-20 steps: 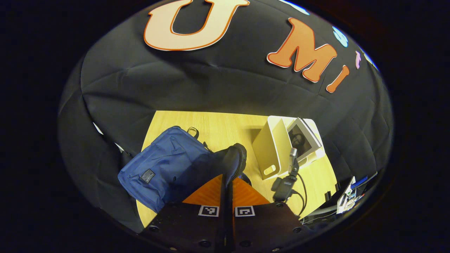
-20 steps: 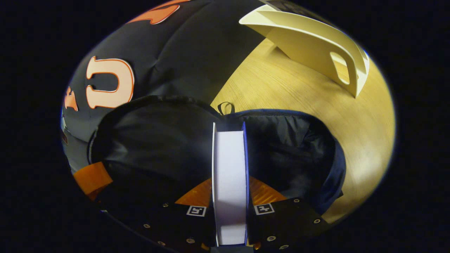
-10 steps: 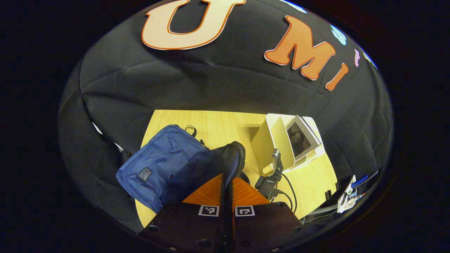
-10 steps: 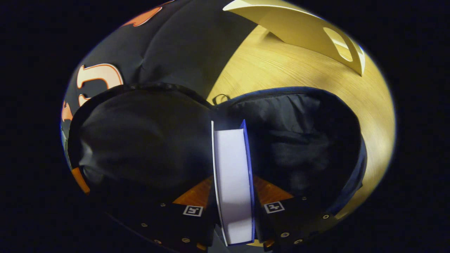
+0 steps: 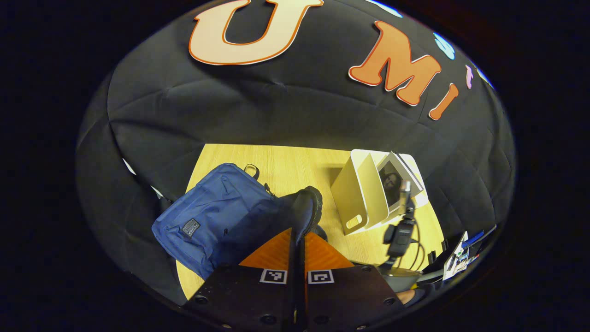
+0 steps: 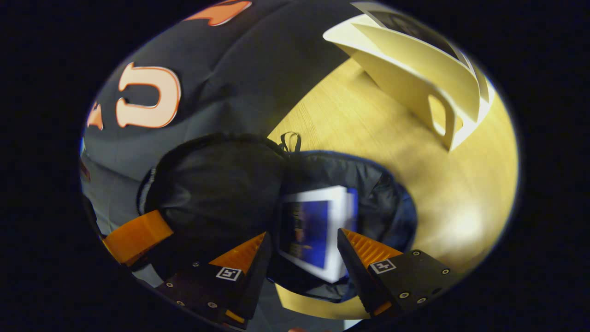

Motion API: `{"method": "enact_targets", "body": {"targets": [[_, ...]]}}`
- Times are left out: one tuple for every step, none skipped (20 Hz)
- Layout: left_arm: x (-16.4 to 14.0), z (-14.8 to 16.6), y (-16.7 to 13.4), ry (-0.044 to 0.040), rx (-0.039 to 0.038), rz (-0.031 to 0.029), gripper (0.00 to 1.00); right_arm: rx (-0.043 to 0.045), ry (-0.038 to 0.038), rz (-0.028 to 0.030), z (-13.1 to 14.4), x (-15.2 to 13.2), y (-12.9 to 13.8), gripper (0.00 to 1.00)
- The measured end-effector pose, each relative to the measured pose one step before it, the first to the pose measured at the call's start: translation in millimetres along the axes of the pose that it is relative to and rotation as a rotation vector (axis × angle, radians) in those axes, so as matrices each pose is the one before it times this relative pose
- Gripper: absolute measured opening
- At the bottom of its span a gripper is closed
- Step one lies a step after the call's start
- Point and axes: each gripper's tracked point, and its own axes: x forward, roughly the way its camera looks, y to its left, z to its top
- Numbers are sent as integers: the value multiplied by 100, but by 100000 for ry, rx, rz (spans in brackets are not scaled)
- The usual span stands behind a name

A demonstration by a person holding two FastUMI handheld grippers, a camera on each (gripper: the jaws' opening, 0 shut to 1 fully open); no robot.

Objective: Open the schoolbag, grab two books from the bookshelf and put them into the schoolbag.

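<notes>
We saw the desk (image 5: 286, 161) first, its bare wood open between the bag (image 5: 216, 221) and the bookshelf (image 5: 362, 196), with free room along the far edge. The bag lay at the desk's left edge, its flap (image 5: 302, 210) lifted. Our left hand-held gripper (image 5: 299, 240) had its fingers pressed together on the flap's edge, as half a second earlier. In the right gripper view, our right hand-held gripper (image 6: 302, 244) stood spread above the bag's mouth; the book (image 6: 313, 230), pinched between its fingers a moment before, now lay blurred inside the bag. The bookshelf (image 6: 415, 78) stood well apart, a book (image 5: 392, 182) leaning in it.
</notes>
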Motion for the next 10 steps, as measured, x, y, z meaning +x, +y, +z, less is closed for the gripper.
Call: {"method": "enact_targets", "body": {"targets": [[-5,141,-79,-823,-725,-108,2,-5009,-1491,-520,645,-631,-205,86],[-48,-102,3,18,-116,472,2,-4979,-1662,-193,723,-1129,-386,87],[-17,7,92,-371,238,868,2,-4711,-2020,-1404,685,-706,-552,90],[77,-65,-52,-30,43,236,2,-4735,-2682,-1459,835,-987,-539,92],[59,22,-38,-252,250,738,2,-4510,-2993,-2243,1308,-1298,-742,93],[95,-49,-12,21,196,506,2,-4196,-2704,-2383,1147,-800,-769,94],[-74,-47,-26,-240,165,750,2,-3457,-2509,-2609,885,-836,-666,94],[49,70,-29,-149,-89,472,2,-3465,-2549,-2142,1119,-561,-489,94],[44,-49,79,-298,-124,726,2,-3863,-2480,-3892,1229,-630,-1154,94],[44,-30,-29,-212,-369,363,2,-4216,-2702,-3417,1268,-570,-1130,96]]}}
